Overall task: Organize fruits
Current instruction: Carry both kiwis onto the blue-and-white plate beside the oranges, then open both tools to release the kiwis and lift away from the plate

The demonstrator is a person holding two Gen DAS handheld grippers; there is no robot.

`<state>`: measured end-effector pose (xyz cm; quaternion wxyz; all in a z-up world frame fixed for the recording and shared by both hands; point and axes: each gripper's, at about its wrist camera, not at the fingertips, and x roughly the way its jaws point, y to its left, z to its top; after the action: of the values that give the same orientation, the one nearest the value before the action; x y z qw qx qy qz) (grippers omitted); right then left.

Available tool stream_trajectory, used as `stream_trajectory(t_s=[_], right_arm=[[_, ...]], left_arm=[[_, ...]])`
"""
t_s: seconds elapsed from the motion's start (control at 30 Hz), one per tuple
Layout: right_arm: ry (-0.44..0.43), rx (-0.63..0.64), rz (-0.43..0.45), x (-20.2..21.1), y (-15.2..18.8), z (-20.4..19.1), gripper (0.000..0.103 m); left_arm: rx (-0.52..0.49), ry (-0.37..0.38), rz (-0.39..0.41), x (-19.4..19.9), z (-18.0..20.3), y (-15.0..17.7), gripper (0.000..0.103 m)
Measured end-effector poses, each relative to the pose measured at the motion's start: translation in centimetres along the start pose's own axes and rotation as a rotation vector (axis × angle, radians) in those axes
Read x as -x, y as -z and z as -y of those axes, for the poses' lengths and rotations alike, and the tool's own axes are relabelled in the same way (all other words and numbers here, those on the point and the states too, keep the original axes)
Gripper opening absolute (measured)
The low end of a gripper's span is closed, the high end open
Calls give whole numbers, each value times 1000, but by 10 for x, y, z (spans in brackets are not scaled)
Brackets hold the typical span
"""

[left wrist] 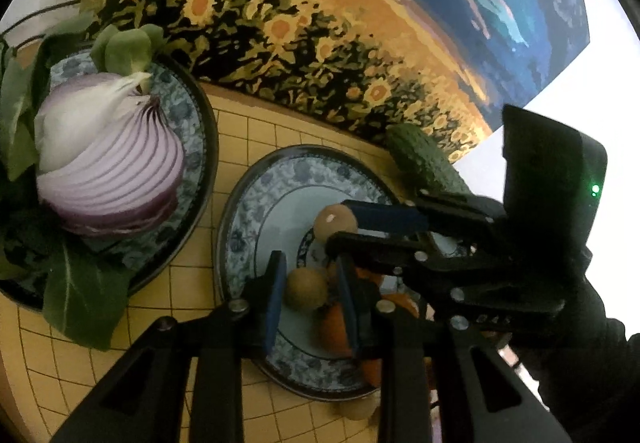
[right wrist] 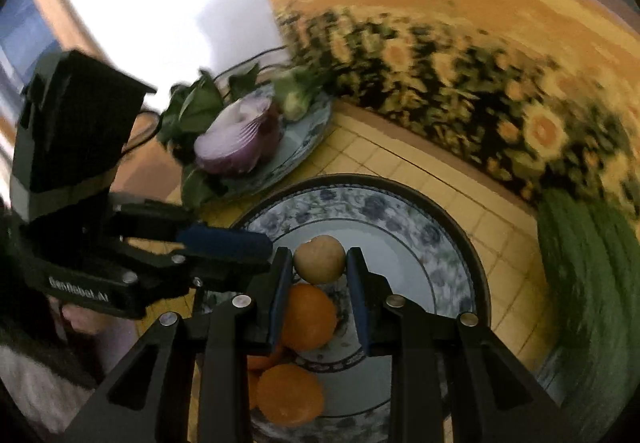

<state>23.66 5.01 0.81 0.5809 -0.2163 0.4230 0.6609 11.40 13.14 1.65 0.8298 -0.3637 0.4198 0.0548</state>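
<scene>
A blue-patterned plate [left wrist: 256, 211] [right wrist: 432, 227] holds small tan round fruits and orange fruits [right wrist: 310, 317]. In the left wrist view my left gripper [left wrist: 308, 283] has its jaws either side of a tan fruit [left wrist: 306, 289], with gaps showing, just above the plate. My right gripper [right wrist: 318, 263] has its jaws around another tan fruit [right wrist: 320, 258] over the same plate; it also shows in the left wrist view [left wrist: 344, 221], with the fruit [left wrist: 334, 221] at its tips. Several oranges lie under both grippers.
A second patterned plate [left wrist: 188, 115] [right wrist: 308, 131] at the left holds a half red onion [left wrist: 108, 159] [right wrist: 240, 139] and green leaves. A cucumber [left wrist: 424, 157] [right wrist: 592, 275] lies at the right. A sunflower picture stands behind on the yellow grid cloth [left wrist: 160, 323].
</scene>
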Motion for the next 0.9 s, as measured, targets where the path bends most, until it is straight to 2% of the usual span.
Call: stream_trajectory(t_s=[0.17, 0.3, 0.43, 0.53, 0.63, 0.9], right_arm=[[-34, 145, -106, -6, -14, -4, 29], [-29, 253, -164, -13, -22, -13, 29], [-40, 338, -232, -23, -31, -21, 31], [-78, 349, -268, -27, -33, -22, 35], [-58, 342, -260, -25, -33, -21, 35], [-14, 197, -150, 7, -16, -12, 36]], left_arm=[[45, 17, 30, 7, -7, 0, 37], [89, 40, 64, 13, -12, -3, 38], [75, 20, 74, 16, -9, -2, 39], [59, 8, 79, 19, -5, -1, 39], [55, -3, 71, 21, -3, 1, 39], [7, -42, 84, 33, 10, 4, 39]])
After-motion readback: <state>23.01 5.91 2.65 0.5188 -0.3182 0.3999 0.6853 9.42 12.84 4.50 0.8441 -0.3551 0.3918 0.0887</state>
